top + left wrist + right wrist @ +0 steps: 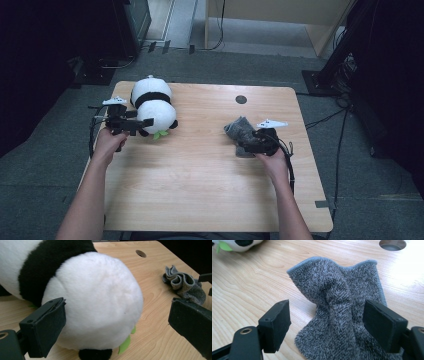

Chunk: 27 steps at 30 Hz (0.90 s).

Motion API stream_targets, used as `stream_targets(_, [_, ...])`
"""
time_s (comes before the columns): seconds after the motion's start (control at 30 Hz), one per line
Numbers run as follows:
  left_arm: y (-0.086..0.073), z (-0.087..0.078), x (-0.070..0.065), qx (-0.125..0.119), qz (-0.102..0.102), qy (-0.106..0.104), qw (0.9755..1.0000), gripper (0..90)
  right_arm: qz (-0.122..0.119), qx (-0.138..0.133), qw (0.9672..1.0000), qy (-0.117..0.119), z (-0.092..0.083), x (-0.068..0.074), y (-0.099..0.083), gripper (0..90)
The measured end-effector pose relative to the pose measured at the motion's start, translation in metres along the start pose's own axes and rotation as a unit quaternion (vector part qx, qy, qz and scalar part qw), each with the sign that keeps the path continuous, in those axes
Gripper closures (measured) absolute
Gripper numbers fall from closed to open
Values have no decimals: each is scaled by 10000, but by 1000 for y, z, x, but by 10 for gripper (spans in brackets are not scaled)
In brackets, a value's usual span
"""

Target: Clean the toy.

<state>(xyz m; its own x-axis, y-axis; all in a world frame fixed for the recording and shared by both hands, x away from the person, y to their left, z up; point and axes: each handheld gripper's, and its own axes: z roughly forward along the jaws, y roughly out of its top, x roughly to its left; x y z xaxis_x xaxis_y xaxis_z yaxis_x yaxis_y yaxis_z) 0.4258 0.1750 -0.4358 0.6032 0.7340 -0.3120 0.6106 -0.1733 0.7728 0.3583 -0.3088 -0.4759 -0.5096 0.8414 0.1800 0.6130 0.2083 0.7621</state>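
A black-and-white panda plush [152, 105] with a small green leaf lies at the table's back left. My left gripper [145, 122] is open at its near end. In the left gripper view the plush's round white end [100, 302] bulges between the jaws of the left gripper [117, 312]; one pad is close against the fur and the other stands well off it. A crumpled grey cloth [239, 129] lies right of centre. My right gripper [245, 145] is open at its near edge. The raised fold of the cloth [337, 290] stands between the spread jaws of the right gripper [327, 320].
The wooden table [200, 180] has a round cable hole [241, 99] near its back edge. From the left gripper view the cloth [183, 283] lies off to the right. Dark equipment stands and cables [345, 75] ring the table on grey carpet.
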Motion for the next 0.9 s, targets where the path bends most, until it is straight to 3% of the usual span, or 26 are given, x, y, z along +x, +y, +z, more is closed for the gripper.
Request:
stream_targets(0.1, [-2,-2,-10,-67,111,-264,9996,32,-35,-66,10000,-9,-6,0,-2,217])
stream_targets(0.17, [-4,-3,-17,-90,337,-221,9991,66,-22,-94,10000,9,-9,1,-4,216])
stream_targets(0.37, [-11,-2,-31,-96,397,-364,9985,66,-41,-159,9999,41,-19,5,-8,208])
stream_targets(0.6, [-21,3,-53,9,634,-405,9972,67,-107,-243,9996,84,-30,18,-12,206])
stream_targets(0.73, [-27,9,-65,134,824,-333,9959,74,-148,-280,9994,138,-36,25,-17,205])
stream_targets(0.8, [-30,12,-71,140,835,-201,9962,148,-173,-304,9993,163,-39,30,-20,205])
stream_targets(0.9, [-38,13,-77,140,931,-437,9946,148,-213,-308,9990,234,-41,36,-26,198])
